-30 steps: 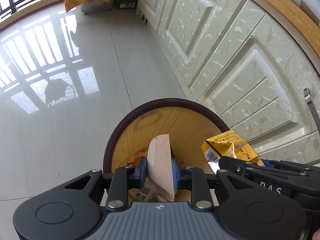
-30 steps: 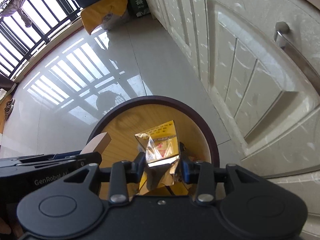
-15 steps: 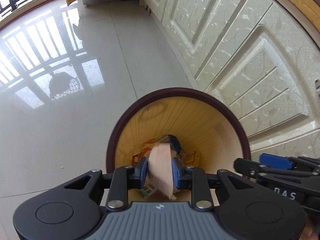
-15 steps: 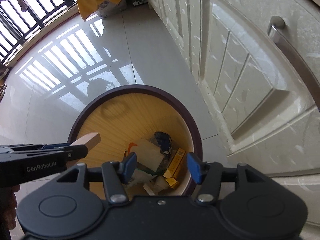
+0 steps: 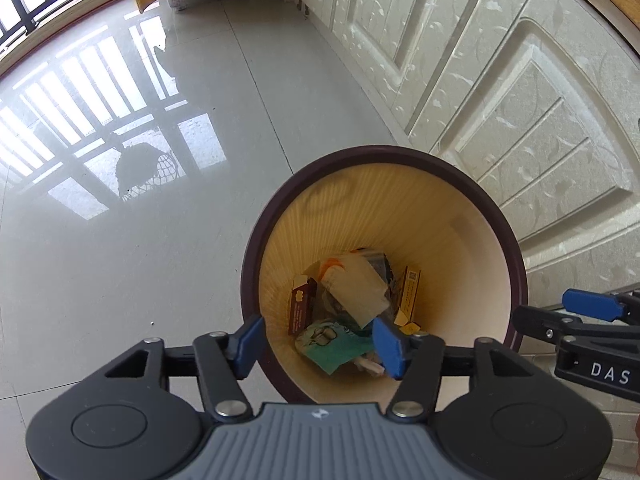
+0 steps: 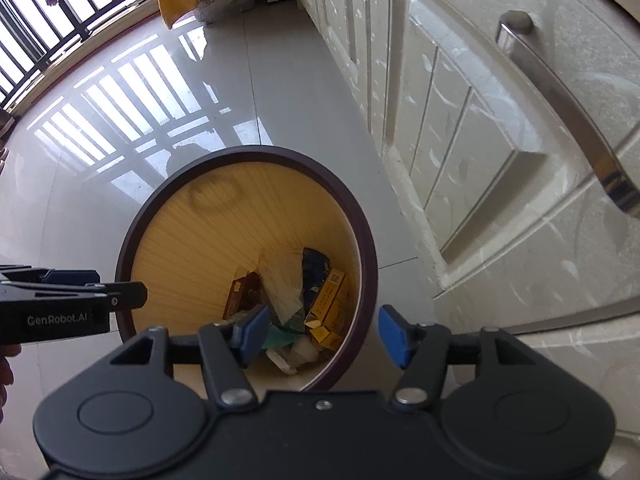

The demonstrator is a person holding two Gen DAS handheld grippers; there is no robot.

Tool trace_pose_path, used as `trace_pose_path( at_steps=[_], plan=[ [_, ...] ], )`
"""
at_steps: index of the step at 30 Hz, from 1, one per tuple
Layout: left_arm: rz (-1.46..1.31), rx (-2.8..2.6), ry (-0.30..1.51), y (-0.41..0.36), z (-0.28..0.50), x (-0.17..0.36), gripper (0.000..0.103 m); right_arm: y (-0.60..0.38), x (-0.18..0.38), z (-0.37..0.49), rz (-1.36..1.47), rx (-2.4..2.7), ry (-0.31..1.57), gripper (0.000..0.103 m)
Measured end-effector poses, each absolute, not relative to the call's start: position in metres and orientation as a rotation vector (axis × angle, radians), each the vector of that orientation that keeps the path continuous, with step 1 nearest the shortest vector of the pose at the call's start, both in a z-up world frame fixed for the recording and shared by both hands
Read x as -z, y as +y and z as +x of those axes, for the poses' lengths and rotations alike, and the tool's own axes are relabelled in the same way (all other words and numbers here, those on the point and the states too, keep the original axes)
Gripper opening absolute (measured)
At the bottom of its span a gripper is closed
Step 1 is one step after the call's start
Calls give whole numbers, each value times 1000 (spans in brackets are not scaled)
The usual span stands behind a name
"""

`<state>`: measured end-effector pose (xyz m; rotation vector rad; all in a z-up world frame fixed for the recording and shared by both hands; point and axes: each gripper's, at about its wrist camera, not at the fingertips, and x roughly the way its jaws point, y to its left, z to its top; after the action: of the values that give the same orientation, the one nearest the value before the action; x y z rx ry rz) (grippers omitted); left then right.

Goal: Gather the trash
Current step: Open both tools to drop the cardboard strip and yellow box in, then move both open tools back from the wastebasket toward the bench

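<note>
I hold both claws over the round bin with the dark brown rim and pale yellow ribbed inside (image 5: 452,236), which stands on the glossy pale tiled floor (image 5: 140,248) just beside the cream panelled cabinet door (image 6: 480,128). My left gripper (image 5: 320,342) has nothing between its blue pads and its jaws are opening; my right gripper (image 6: 324,336) is likewise empty and opening. The trash lies at the bottom of the bin: a pale crumpled paper wrapper (image 5: 356,284), a dark red-brown carton (image 5: 300,308), yellow cigarette packs (image 6: 326,300) and a green crumpled bag (image 5: 332,344). To finish this drop well, I judge that I should let the jaws spread fully while they hang inside the rim's circle, and lift straight up so neither claw knocks the rim or the other claw. My own claw bodies cover the near wall of the bin and part of the heap, so I cannot tell whether anything clings under a pad, nor whether more trash lies on the floor behind me.
</note>
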<state>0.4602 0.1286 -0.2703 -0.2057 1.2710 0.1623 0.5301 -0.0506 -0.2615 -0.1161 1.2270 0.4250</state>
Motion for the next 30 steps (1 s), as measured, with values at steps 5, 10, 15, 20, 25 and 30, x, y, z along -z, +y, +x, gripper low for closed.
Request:
trace_pose_path(
  at_steps=[5, 10, 15, 20, 25, 30],
  plan=[
    [-207, -153, 1263, 125, 449, 264, 77, -56, 253, 522, -116, -420, 1206, 79],
    [-216, -141, 1263, 122, 439, 258, 90, -61, 246, 512, -133, -410, 1179, 91],
    [-188, -173, 1247, 124, 426, 251, 102, -71, 240, 500, -137, -385, 1168, 98],
    [-186, -200, 1245, 128, 411, 244, 103, -82, 233, 490, -119, -366, 1162, 103],
    [-164, -220, 1224, 129, 395, 233, 103, -88, 226, 477, -142, -338, 1143, 103],
    [-172, -224, 1185, 127, 377, 214, 103, -92, 208, 459, -140, -337, 1104, 103]
  ],
)
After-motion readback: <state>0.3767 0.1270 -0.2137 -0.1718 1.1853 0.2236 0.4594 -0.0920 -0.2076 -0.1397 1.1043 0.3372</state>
